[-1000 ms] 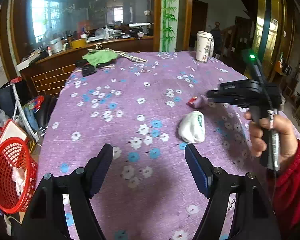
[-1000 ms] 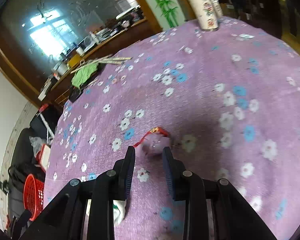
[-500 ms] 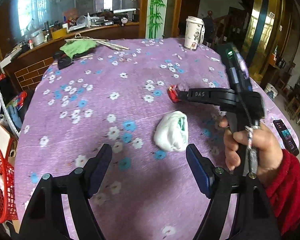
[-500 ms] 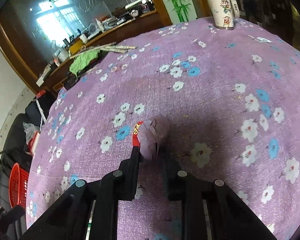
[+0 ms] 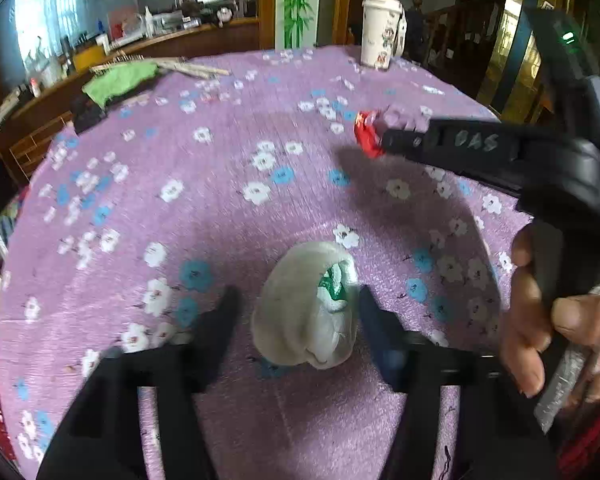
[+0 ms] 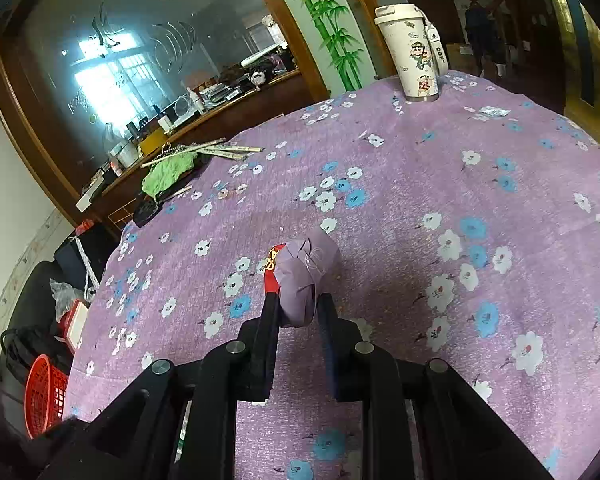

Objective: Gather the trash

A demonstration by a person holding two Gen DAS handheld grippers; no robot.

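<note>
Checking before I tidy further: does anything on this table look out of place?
Two crumpled bits of trash stand out. A white wad lies on the purple tablecloth between the open left gripper fingers. A purple-and-red wrapper is pinched in the right gripper. Nothing looks spilled.

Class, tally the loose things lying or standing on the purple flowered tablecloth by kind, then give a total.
Crumpled trash pieces: 2, a white and green wad and a purple and red wrapper.
Lidded cartoon tumblers: 1.
Green cloths: 1.
Total: 4
</note>
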